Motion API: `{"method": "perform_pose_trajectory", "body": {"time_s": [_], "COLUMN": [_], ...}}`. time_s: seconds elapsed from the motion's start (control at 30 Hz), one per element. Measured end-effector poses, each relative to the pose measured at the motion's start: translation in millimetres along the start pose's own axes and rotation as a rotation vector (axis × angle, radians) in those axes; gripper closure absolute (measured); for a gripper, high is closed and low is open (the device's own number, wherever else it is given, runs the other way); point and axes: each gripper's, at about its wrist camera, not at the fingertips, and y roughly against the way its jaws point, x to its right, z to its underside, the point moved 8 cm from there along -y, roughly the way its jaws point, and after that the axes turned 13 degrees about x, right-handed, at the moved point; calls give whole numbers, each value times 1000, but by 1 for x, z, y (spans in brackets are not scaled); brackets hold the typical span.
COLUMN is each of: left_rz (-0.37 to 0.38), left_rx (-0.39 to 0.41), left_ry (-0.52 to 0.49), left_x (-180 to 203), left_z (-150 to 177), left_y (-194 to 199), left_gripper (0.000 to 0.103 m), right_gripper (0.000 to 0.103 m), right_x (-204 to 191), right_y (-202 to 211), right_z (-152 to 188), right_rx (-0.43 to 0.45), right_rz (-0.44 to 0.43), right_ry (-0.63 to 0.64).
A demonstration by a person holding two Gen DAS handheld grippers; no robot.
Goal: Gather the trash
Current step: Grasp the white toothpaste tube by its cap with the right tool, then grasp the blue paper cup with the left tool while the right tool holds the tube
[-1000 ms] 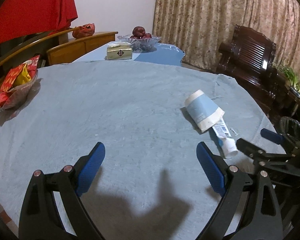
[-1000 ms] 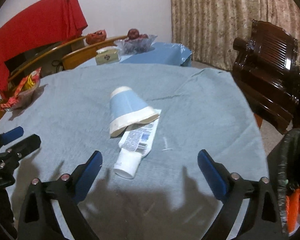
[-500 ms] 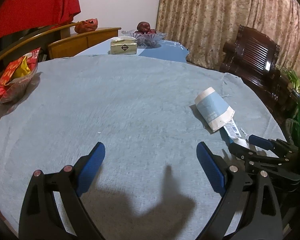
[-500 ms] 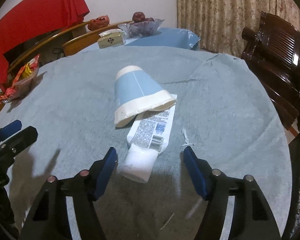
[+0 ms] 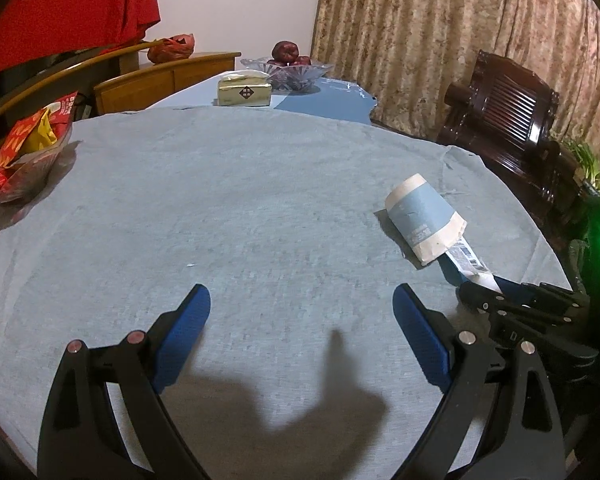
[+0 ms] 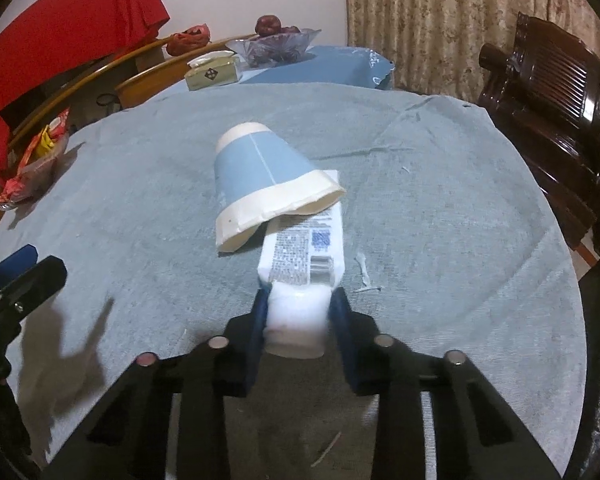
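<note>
The right gripper (image 6: 300,312) was closing on the white tube's (image 6: 304,256) cap end near the tabletop's (image 6: 460,220) right edge, pads seemingly touching; the left gripper (image 5: 300,312) stood wide apart, holding nothing.

Tube's (image 6: 305,258) far end under cup (image 6: 266,182)

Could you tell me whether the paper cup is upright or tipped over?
Tipped over: the paper cup lies on its side on the tablecloth, its rim resting over the tube.

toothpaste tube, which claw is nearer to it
Right. The right claw is closing around the toothpaste tube at its cap end; the left claw hangs open over bare cloth, off to the tube's side.
</note>
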Motion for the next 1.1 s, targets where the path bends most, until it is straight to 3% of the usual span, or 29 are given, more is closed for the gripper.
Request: {"method": "perform_pose_trajectory", "body": {"time_s": [0.53,0.83,1.1], "left_rz": [68,111,137], "left_rx": [-3,-11,-65], "left_ry": [-29,-47,-5], "left_x": [45,78,93], "left_z": [-6,-18,-24], "left_y": [-8,-43,-87], "left_gripper": [13,13,22], "right_gripper": [74,74,74], "right_x": [62,88,99], "right_y": [17,5,-7], "right_z": [-8,-27,-39], "right_rx": [27,49,56], "right_rz": [83,106,104], "right_ry": [-69,-59,-52]}}
